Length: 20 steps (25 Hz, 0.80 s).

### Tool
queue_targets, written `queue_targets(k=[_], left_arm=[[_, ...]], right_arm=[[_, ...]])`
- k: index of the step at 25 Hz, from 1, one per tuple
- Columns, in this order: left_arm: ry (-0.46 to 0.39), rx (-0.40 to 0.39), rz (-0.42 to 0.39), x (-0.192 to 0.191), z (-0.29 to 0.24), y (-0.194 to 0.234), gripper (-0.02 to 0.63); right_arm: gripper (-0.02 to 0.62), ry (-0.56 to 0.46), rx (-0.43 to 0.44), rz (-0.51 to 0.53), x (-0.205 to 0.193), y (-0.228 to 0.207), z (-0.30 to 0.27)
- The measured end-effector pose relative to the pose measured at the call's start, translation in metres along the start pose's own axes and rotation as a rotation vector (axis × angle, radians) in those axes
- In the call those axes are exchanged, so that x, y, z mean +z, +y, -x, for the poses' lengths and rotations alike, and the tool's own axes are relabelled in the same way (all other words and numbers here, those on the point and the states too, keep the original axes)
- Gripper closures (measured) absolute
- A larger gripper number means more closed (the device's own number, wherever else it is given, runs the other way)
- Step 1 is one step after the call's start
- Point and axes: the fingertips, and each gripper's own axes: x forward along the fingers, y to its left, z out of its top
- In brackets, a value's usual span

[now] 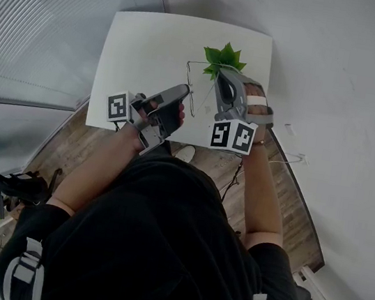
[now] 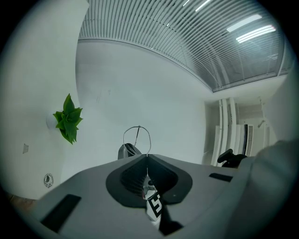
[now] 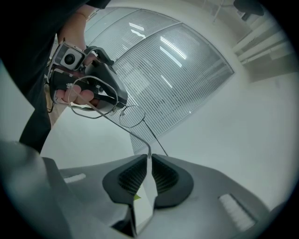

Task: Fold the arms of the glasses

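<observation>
In the head view, the left gripper (image 1: 183, 90) and the right gripper (image 1: 221, 75) are holding thin wire glasses (image 1: 191, 90) up over the white table (image 1: 140, 46). In the left gripper view, its jaws are squeezing shut on the glasses' rim. In the right gripper view, its jaws are pinching the tip of one arm.

The glasses (image 1: 196, 87) hang above the table (image 1: 140, 46), between the left gripper (image 1: 185, 90) on their left and the right gripper (image 1: 220, 75) on their right, each clamped on them. The plant (image 1: 223, 58) stands toward the table's far right corner, just behind the right gripper.
</observation>
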Motion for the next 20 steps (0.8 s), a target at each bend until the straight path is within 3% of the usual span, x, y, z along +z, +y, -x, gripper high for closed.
queue_targets(k=[20], left_arm=[[-0.004,0.007,0.014,0.003,0.000,0.003,0.594]], right_arm=[[0.525,-0.042,0.063,0.016,0.019,0.016,-0.009]])
